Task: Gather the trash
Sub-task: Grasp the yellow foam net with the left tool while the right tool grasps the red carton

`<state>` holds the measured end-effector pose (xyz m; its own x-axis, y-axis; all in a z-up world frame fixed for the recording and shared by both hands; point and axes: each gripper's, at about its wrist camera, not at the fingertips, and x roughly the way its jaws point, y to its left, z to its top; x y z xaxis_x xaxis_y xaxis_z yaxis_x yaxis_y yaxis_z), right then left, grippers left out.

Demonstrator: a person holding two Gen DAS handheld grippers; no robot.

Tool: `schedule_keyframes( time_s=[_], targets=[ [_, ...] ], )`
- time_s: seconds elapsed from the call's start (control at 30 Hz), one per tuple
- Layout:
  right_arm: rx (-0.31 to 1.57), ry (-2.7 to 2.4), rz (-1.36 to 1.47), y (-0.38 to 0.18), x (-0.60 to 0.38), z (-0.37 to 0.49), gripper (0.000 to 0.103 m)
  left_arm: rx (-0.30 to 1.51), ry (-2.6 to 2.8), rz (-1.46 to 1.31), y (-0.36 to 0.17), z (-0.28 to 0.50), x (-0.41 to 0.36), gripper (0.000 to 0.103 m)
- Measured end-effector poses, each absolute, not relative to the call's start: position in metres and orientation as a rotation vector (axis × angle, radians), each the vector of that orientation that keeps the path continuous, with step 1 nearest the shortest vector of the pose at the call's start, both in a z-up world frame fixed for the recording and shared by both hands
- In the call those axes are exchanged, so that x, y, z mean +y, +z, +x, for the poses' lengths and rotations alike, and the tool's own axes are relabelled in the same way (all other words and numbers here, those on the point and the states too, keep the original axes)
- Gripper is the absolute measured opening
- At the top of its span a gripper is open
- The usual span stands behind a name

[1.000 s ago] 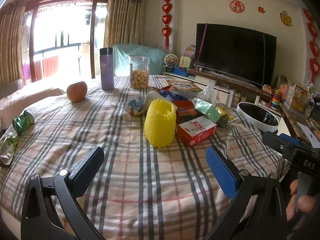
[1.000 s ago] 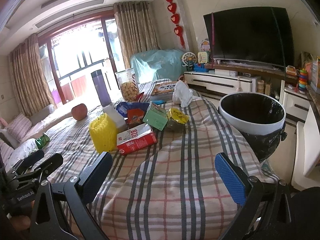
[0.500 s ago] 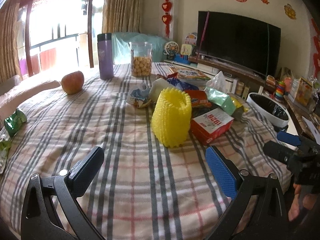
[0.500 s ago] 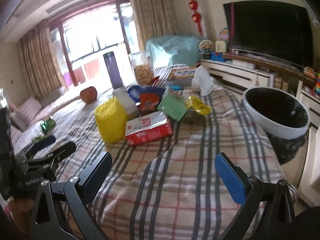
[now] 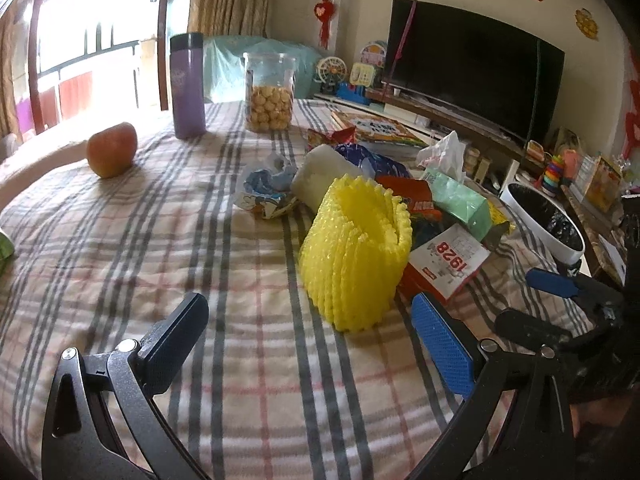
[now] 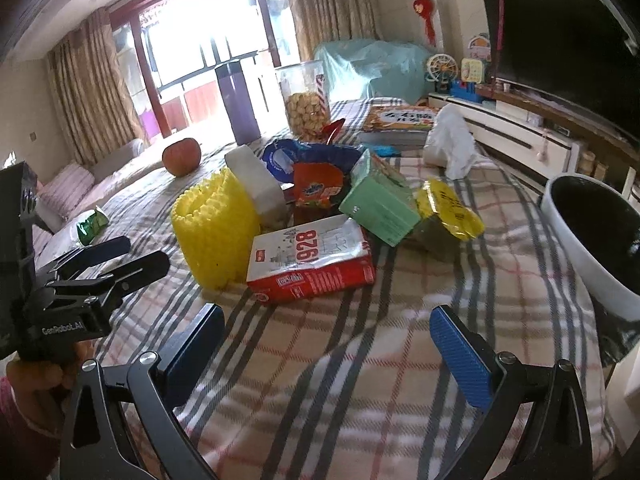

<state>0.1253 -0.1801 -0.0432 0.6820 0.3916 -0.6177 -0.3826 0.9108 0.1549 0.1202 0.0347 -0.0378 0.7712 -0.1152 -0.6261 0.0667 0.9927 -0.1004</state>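
A pile of trash lies on the plaid table: a yellow foam net sleeve, a red and white 1928 carton, a green box, a yellow wrapper, an orange packet and a blue bag. My left gripper is open and empty, just short of the yellow sleeve. My right gripper is open and empty, just short of the carton. A white bin with a black liner stands at the table's right edge.
An apple, a purple flask and a cookie jar stand at the far side. A book and a white plastic bag lie behind the pile. A green wrapper lies at the left.
Both grippers have moved forward over the table toward the trash pile, which now looks larger. Both stay open and empty.
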Motion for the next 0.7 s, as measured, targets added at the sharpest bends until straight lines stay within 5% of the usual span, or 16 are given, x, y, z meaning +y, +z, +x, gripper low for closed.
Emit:
schedule_keyframes(
  time_s=[0.27, 0.5, 0.7],
  targets=[
    [0.751, 0.452, -0.02, -0.048, -0.167, 0.148, 0.103, 0.703, -0.137, -0.074, -0.039, 0.142, 0.03, 0.098],
    [0.803, 0.459, -0.038, -0.055, -0.155, 0.171, 0.103, 0.76, -0.218, -0.099, -0.048, 0.159, 0.03, 0.052],
    [0.838, 0.467, -0.075, -0.059, -0.147, 0.18, 0.101, 0.76, -0.238, -0.12, -0.048, 0.156, 0.033, 0.027]
  ],
)
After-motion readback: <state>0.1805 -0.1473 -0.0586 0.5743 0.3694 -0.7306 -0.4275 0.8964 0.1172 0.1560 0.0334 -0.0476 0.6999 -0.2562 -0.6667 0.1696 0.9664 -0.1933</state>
